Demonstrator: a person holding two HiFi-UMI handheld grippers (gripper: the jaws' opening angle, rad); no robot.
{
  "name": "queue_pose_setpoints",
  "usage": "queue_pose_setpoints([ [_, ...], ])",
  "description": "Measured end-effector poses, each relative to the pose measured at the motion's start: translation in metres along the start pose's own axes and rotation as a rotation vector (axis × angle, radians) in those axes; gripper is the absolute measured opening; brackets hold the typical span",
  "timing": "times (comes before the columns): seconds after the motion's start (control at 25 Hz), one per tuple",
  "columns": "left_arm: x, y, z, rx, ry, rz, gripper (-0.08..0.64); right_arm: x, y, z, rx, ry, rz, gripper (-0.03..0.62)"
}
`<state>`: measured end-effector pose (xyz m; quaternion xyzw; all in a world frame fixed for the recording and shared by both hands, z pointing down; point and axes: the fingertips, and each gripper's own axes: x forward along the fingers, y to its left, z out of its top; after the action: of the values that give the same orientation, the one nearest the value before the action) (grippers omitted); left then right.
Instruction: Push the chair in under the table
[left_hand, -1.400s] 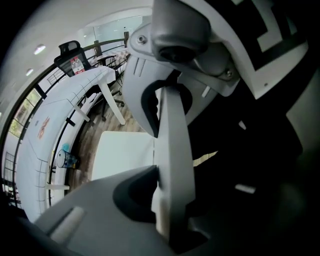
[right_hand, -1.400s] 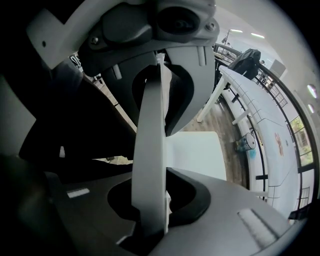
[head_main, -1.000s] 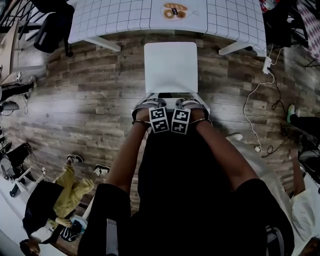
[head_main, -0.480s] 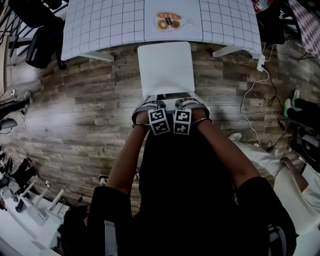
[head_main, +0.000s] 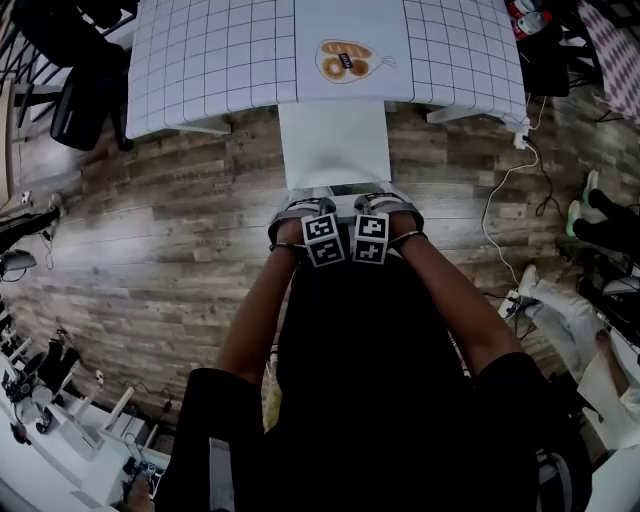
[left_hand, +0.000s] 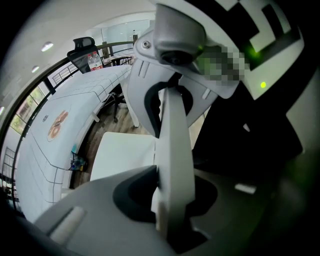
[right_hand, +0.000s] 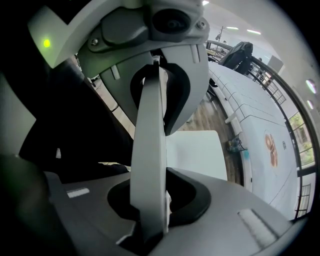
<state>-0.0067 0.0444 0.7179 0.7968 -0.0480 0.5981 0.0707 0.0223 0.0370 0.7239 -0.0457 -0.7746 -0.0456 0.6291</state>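
The white chair (head_main: 335, 145) stands in front of me, the far end of its seat tucked under the edge of the table (head_main: 220, 60) with the grid-patterned cloth. My left gripper (head_main: 305, 207) and right gripper (head_main: 380, 204) sit side by side on the top of the chair's backrest, pointing steeply down. In the left gripper view the thin white backrest (left_hand: 175, 145) runs between the jaws of the left gripper (left_hand: 172, 200), which is shut on it. The right gripper view shows the same: backrest (right_hand: 150, 135) clamped in the right gripper (right_hand: 152, 200), seat (right_hand: 197, 152) beyond.
A clear bag of pastries (head_main: 345, 58) lies on the table just past the chair. A black office chair (head_main: 85, 80) stands at the table's left end. A power strip and cable (head_main: 520, 135) trail on the wooden floor at right, near a person's shoes (head_main: 590, 215).
Both grippers have moved toward the table with the chair. The seat's far edge, a gap short of the table before, now lies under the table edge.
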Motion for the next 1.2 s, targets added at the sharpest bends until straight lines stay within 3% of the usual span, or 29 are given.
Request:
queue_pose_setpoints([
  [0.6, -0.007, 0.065, -0.009, 0.053, -0.007, 0.007, 0.084, 0.003, -0.064, 0.013, 0.032, 0.006, -0.009, 0.074],
  [1.2, -0.009, 0.111, -0.003, 0.001, -0.006, -0.025, 0.091, 0.002, -0.110, 0.009, 0.020, 0.004, -0.004, 0.075],
])
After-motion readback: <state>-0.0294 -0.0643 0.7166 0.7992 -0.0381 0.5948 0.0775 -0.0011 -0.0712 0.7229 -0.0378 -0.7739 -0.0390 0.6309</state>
